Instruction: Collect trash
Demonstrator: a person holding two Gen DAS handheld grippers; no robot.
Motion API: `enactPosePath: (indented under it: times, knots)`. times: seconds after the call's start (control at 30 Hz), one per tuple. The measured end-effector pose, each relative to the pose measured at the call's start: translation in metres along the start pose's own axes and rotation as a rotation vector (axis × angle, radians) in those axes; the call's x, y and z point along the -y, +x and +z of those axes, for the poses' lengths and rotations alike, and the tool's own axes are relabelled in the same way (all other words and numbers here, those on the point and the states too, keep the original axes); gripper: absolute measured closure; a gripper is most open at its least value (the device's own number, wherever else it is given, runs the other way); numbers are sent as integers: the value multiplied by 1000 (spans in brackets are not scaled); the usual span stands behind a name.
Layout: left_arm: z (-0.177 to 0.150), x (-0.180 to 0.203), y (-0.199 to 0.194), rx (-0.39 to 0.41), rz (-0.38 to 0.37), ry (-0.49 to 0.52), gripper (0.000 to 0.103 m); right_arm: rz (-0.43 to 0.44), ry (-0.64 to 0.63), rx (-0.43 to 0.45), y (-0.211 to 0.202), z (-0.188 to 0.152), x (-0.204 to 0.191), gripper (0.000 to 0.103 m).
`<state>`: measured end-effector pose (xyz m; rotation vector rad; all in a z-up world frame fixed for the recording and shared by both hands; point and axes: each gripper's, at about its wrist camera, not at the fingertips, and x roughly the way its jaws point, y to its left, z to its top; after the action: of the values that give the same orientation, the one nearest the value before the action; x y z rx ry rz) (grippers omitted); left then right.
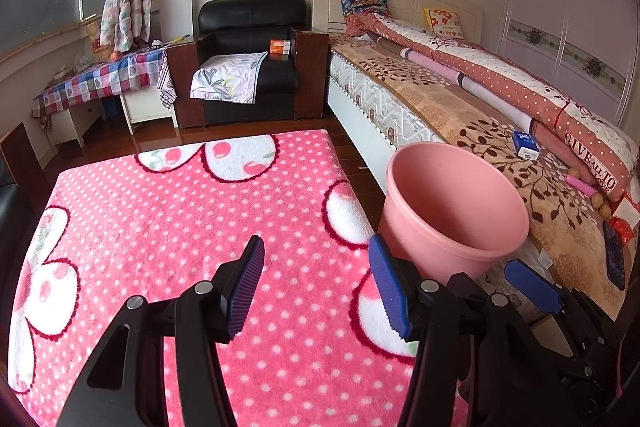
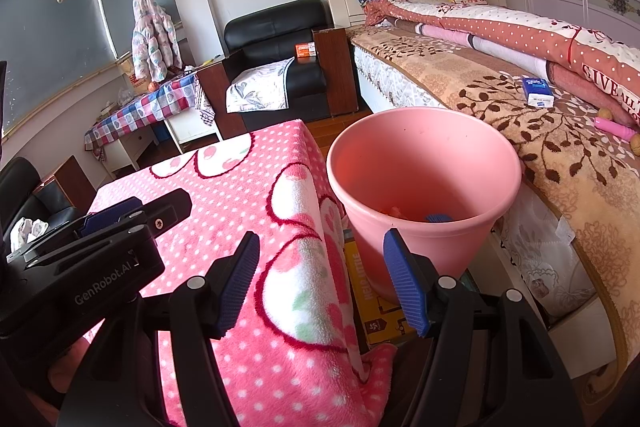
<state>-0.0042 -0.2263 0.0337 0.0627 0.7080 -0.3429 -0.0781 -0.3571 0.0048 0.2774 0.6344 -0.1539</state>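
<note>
The left gripper (image 1: 316, 283) and right gripper (image 2: 320, 279) are both hovering with fingers standing wide apart, gripping nothing. The pink bucket (image 2: 424, 195) is sitting between the pink polka-dot blanket (image 1: 180, 219) and the bed (image 2: 520, 131), with scraps lying at its bottom.

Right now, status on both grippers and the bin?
Left gripper open, empty. Right gripper open, empty. Pink bin upright beside bed, some trash inside. Nothing blocking the bin mouth.

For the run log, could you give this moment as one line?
left gripper: open, empty | right gripper: open, empty | pink bin: beside bed
</note>
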Motion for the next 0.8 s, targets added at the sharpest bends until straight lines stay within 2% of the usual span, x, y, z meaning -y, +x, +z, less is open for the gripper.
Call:
enactPosePath:
  times: [0.63, 0.8]
  knots:
    - [-1, -18, 15, -44, 14, -24, 49, -2, -21, -50, 13, -5, -10, 38]
    - [-1, -35, 25, -66, 29, -45, 49, 32, -61, -89, 24, -5, -20, 38]
